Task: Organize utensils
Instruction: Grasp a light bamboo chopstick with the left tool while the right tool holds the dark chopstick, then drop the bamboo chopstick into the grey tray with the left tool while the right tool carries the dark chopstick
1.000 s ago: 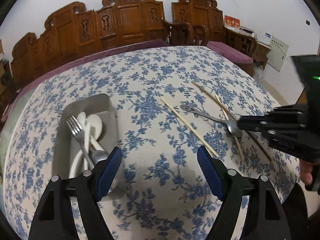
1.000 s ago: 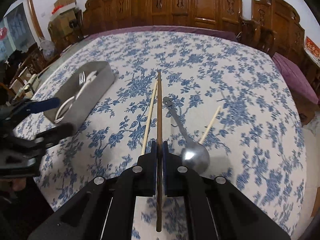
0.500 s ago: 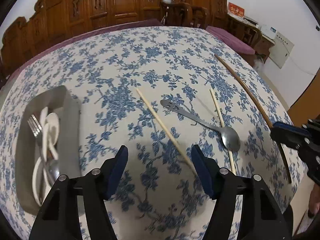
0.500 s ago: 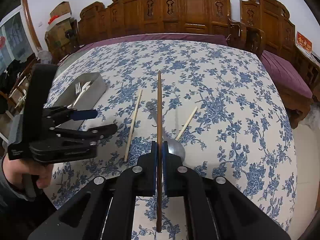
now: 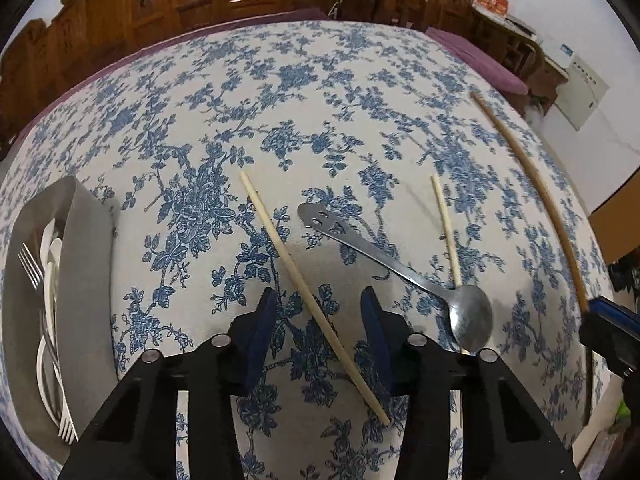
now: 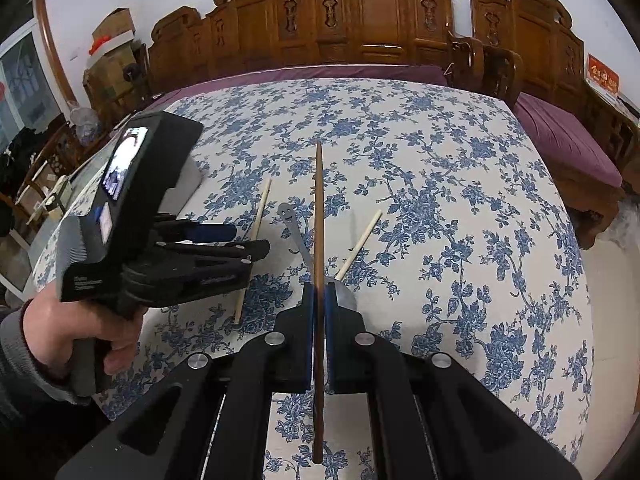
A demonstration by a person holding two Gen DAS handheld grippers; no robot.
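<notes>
My left gripper (image 5: pixel 319 300) hangs low over the flowered tablecloth, its jaws closing. A pale chopstick (image 5: pixel 296 276) lies slantwise between the blue pads (image 5: pixel 262 332), which do not press on it. A second pale chopstick (image 5: pixel 446 228) and a metal spoon (image 5: pixel 384 260) lie to its right. My right gripper (image 6: pixel 319 292) is shut on a long brown chopstick (image 6: pixel 319 208), held above the cloth and pointing away. In the right wrist view the left gripper (image 6: pixel 250 239) sits over the first pale chopstick (image 6: pixel 262 204).
A grey tray (image 5: pixel 86 280) at the left holds a fork (image 5: pixel 30 264) and white spoons (image 5: pixel 50 280). A person's hand (image 6: pixel 68 332) grips the left tool. Carved wooden chairs (image 6: pixel 360 12) ring the far side. The table edge drops off at the right.
My left gripper has moved right, away from the tray, and come down over the pale chopstick, with its jaws narrowing. The right gripper still holds the brown chopstick and has pulled back slightly.
</notes>
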